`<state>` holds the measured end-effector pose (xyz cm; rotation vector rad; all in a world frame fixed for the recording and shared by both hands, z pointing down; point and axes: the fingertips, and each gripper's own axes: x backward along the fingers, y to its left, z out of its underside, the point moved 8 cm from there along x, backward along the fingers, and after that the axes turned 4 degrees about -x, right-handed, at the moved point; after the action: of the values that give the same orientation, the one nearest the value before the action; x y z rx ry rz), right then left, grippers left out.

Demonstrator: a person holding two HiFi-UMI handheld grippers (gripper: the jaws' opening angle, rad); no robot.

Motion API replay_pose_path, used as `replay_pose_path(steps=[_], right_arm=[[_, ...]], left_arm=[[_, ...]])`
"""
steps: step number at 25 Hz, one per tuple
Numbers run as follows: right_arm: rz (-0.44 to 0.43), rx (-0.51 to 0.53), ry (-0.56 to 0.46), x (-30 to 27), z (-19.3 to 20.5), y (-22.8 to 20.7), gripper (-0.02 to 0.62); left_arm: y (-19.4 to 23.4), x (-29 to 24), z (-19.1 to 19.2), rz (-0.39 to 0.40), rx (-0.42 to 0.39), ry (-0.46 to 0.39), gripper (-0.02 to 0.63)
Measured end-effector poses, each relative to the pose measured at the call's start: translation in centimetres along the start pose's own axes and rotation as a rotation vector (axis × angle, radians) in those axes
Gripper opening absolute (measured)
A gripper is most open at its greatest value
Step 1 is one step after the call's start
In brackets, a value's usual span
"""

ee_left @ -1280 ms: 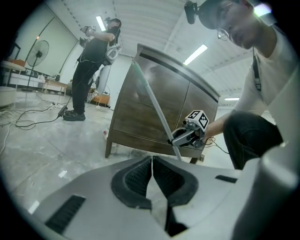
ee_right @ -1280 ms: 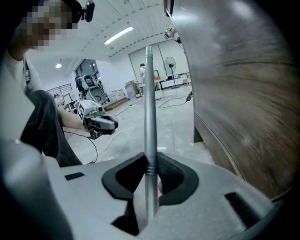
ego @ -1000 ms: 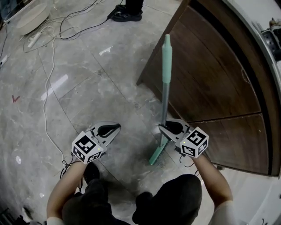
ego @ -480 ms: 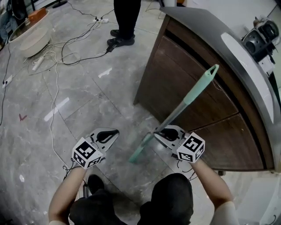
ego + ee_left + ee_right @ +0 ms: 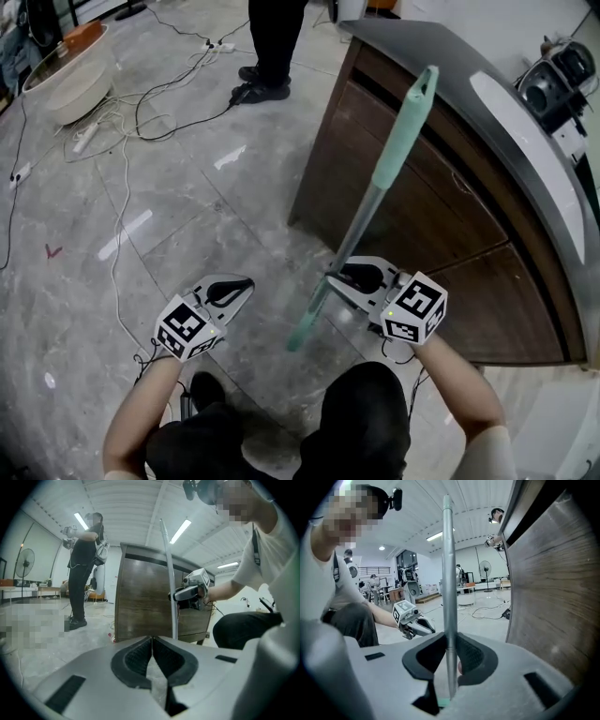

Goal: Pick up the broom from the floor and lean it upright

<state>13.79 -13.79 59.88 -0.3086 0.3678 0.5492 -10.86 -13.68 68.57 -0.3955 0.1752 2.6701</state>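
The broom has a green grip (image 5: 403,131) at the top, a thin metal pole (image 5: 361,225) and a green head (image 5: 304,328) at the bottom. It stands steeply, with its top tilted right, over the front of the wooden cabinet (image 5: 441,234). My right gripper (image 5: 336,279) is shut on the pole low down, just above the head. In the right gripper view the pole (image 5: 448,573) runs up between the pads of that gripper (image 5: 449,660). My left gripper (image 5: 242,286) hangs to the left of the broom, shut and holding nothing. In the left gripper view, that gripper's (image 5: 151,651) jaws meet at the tips.
A person (image 5: 272,47) stands at the far end of the grey stone floor. Cables (image 5: 122,141) and a power strip trail across the floor at the left, near a shallow basin (image 5: 66,80). The curved dark cabinet top (image 5: 487,122) fills the right side.
The broom has come up with my right gripper. Its top swung right toward the cabinet, then back to a steeper angle. My left gripper has kept beside it, still shut.
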Motion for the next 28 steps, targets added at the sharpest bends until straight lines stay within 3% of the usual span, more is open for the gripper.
replay_pose_path(steps=[4,13,21,28], right_arm=[[0.009,-0.127,0.011,-0.2,1.7,0.7,0.077],[0.131,-0.372,-0.022,0.9,6.2,2.0,0.077],[0.266,-0.451,-0.014,1.8,9.4,1.1,0.080],[0.303,-0.578,0.063,1.8,12.4,1.6,0.080]], left_arm=[[0.3,-0.4,-0.8,0.007,-0.008,-0.004,0.011],[-0.8,-4.2,-1.6,0.086,-0.066,0.024,0.011],[-2.8,-7.4,-2.0,0.205,-0.098,0.085,0.011],[-4.3,-10.0,-2.9,0.272,-0.064,0.120,0.011]])
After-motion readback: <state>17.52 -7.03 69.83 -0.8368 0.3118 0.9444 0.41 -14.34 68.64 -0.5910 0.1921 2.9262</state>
